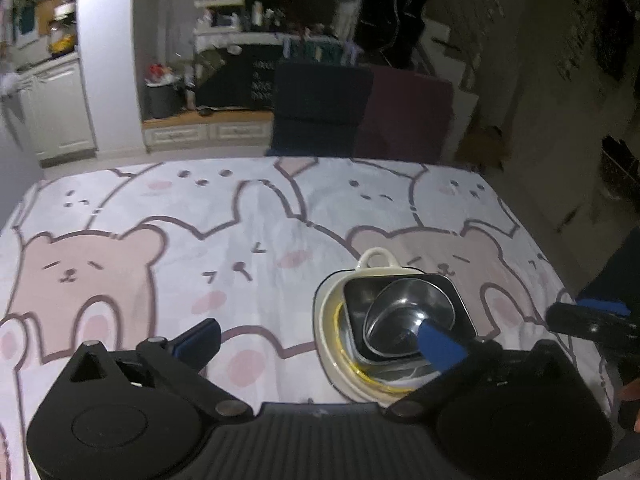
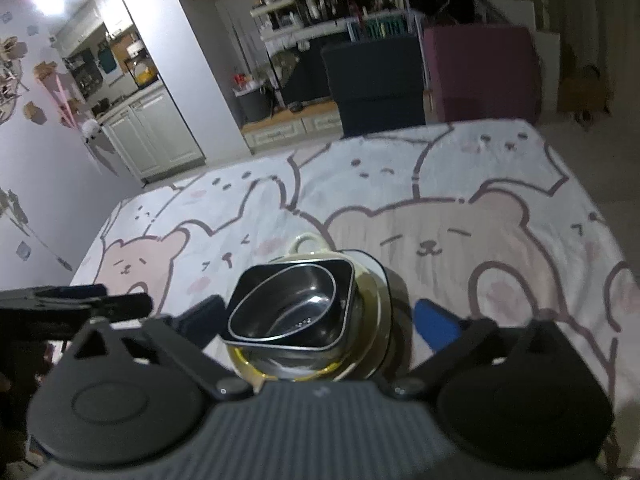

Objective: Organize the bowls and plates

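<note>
- Table: covered by a cloth [image 1: 240, 216] printed with cartoon bears and rabbits.
- Stack: one nested stack of dishes stands on the cloth, toward the near right part of the table in the left wrist view.
- Bottom item: a cream plate [image 1: 326, 328], rim visible at the left and near sides of the stack.
- Next item: a cream dish with a loop handle [image 1: 376, 258]; the handle points toward the far side of the table.
- Next item: a yellow-rimmed piece shows as a thin arc [image 1: 344, 344] between the cream parts and the square bowl; its type cannot be determined.
- Square bowl [image 1: 404, 296]: dark metal, rounded corners, seated in the stack.
- Round bowl [image 1: 408, 320]: steel, lying inside the square bowl, tilted toward one corner.
- Left gripper [image 1: 320, 342]: jaws spread wide, nothing between the pads. The right blue pad [image 1: 440, 344] overlaps the stack in the picture; contact cannot be determined.
- Right gripper [image 2: 320, 320]: jaws spread wide. The stack [image 2: 292, 308] sits in the gap between the fingers, with the pads clear of it on both sides.
- Each gripper appears at the edge of the other's view, just beside the stack.
- Background: two chairs [image 1: 320, 108] at the far table edge, shelves and cabinets beyond.
</note>
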A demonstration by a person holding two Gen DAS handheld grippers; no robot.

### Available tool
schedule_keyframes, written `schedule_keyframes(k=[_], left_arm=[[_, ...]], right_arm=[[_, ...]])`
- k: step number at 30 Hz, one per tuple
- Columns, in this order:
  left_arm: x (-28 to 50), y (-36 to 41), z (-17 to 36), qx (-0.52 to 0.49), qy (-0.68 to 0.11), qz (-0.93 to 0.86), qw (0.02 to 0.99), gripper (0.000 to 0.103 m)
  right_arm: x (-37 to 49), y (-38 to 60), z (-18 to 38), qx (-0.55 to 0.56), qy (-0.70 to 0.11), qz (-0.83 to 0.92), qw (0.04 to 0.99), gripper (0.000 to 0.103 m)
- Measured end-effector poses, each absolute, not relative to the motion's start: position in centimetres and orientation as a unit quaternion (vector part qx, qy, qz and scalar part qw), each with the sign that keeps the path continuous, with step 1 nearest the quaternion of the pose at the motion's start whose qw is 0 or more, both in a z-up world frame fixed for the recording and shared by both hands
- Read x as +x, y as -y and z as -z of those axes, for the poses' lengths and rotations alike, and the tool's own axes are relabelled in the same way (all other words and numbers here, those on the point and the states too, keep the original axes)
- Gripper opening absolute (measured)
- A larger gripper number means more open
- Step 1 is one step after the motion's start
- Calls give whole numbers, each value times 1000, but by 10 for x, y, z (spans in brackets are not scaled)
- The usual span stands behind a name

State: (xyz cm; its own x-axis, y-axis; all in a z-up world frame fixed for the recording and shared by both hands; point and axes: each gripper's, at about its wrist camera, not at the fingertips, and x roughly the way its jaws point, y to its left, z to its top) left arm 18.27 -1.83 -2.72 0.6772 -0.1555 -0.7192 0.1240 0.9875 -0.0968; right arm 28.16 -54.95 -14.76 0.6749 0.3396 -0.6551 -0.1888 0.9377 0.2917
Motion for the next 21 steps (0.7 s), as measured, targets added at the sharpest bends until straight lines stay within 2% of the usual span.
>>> schedule_keyframes(k=[13, 21], left_arm=[[78, 18, 19, 3, -319, 31, 947, 103], [25, 23, 31, 12, -290, 42, 956, 103]], right_arm=[[182, 557, 152, 76, -301, -134, 941, 103], [130, 557, 160, 47, -259, -125, 957, 103]])
